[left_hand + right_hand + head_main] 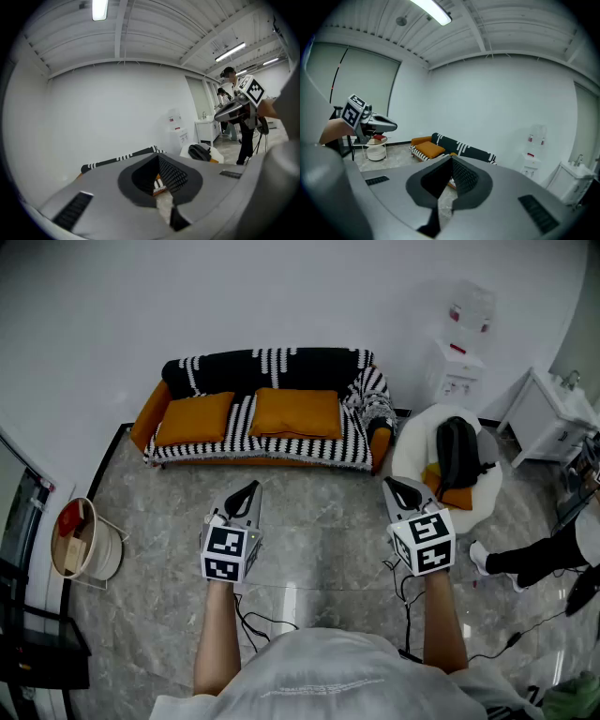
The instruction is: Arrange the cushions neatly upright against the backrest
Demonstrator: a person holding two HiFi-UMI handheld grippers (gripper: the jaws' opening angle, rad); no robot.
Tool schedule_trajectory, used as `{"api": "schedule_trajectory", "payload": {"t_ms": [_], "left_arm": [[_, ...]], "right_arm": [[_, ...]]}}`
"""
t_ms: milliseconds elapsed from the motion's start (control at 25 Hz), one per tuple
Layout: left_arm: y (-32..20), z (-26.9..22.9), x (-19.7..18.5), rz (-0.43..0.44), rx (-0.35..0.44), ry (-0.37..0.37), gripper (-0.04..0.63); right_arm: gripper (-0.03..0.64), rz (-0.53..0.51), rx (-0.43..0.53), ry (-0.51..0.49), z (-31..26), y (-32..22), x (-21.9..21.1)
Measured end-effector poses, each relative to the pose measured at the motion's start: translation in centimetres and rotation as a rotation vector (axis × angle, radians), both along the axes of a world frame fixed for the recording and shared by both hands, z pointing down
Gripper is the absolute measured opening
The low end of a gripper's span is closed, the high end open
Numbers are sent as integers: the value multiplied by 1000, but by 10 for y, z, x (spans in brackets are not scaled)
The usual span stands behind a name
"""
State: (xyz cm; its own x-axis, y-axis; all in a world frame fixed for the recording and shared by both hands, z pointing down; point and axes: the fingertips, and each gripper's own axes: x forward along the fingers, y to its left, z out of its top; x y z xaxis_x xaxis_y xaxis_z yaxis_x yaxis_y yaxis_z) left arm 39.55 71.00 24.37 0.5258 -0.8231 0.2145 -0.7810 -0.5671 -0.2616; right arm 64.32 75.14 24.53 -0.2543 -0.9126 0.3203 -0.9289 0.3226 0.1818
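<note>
A grey marbled floor (319, 521) is seen spreading out in front of a white wall. Against that wall a sofa (267, 442) is set, draped in a black-and-white striped cover. The backrest (272, 364) is left bare of cushions. Two orange cushions are laid flat on the seat, side by side: the left cushion (194, 417) near the orange armrest, the right cushion (296, 412) about mid-seat.

To the right of the sofa a round white chair (411, 439) is placed, with a black backpack (457, 454) resting on it. A water dispenser (457, 362) is stood by the wall behind. At the far left a round white side table (103, 554) is seen.

The left gripper (249, 489) and the right gripper (394, 487) are held level over the floor, well apart from the sofa. Both are pointed towards it. In each gripper view the jaws are pressed together with nothing clamped (only a sliver of sofa is glimpsed past the left gripper's (158, 187) pads and the right's (449, 185)).
</note>
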Motion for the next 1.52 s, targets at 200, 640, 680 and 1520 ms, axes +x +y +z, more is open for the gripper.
{"api": "schedule_trajectory", "payload": {"t_ms": [200, 640, 680, 1520], "left_arm": [[2, 4, 10, -15, -4, 5, 12], [11, 26, 28, -37, -51, -35, 12], [9, 28, 29, -35, -52, -39, 12], [-256, 52, -24, 5, -124, -23, 12]], "right_arm": [[2, -13, 18, -72, -2, -1, 11], [2, -99, -25, -137, 14, -7, 24], [2, -104, -33, -145, 16, -10, 23], [2, -50, -98, -180, 38, -242, -21]]}}
